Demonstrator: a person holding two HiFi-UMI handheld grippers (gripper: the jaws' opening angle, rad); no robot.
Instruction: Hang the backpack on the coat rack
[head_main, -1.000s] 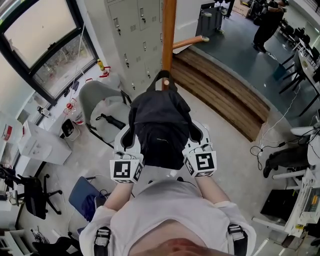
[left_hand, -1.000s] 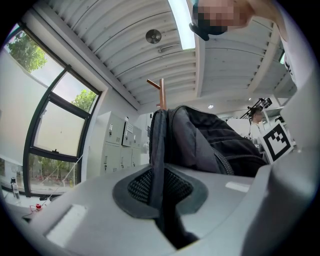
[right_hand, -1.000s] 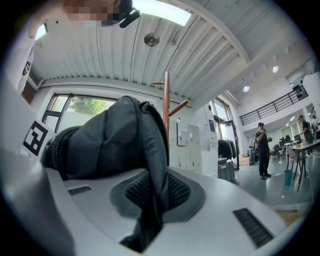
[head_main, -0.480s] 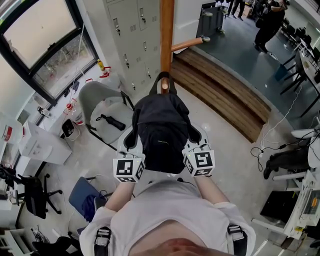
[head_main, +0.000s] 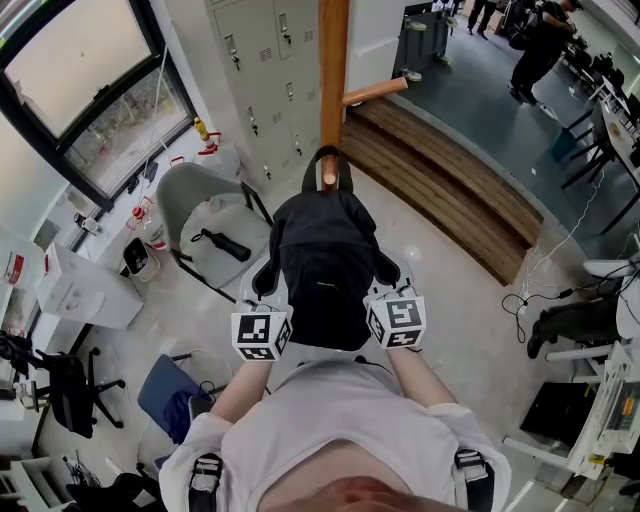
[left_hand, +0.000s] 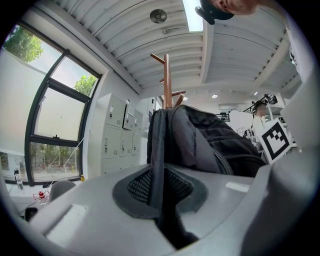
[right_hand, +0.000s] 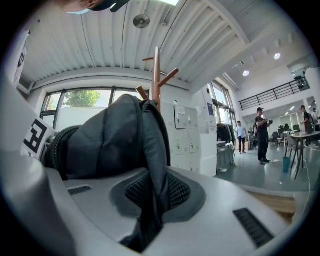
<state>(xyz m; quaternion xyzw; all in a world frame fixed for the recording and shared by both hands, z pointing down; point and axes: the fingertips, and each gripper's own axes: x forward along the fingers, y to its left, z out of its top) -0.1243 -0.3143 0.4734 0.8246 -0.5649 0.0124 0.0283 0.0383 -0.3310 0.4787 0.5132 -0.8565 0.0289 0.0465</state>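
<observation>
Gripping the black backpack's (head_main: 322, 265) side straps in the nearly closed fingers of left gripper (left_hand: 165, 220) and right gripper (right_hand: 150, 220), now sunk lower so its top loop (head_main: 327, 158) rings a peg (head_main: 328, 178) of the wooden coat rack (head_main: 333, 60), likely leaving only release.

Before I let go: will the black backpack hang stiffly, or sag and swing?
Likely sag: the backpack is soft fabric that folds where the left gripper and right gripper pinch it. It may swing, seemingly hanging only by its top loop over the coat rack peg.
</observation>
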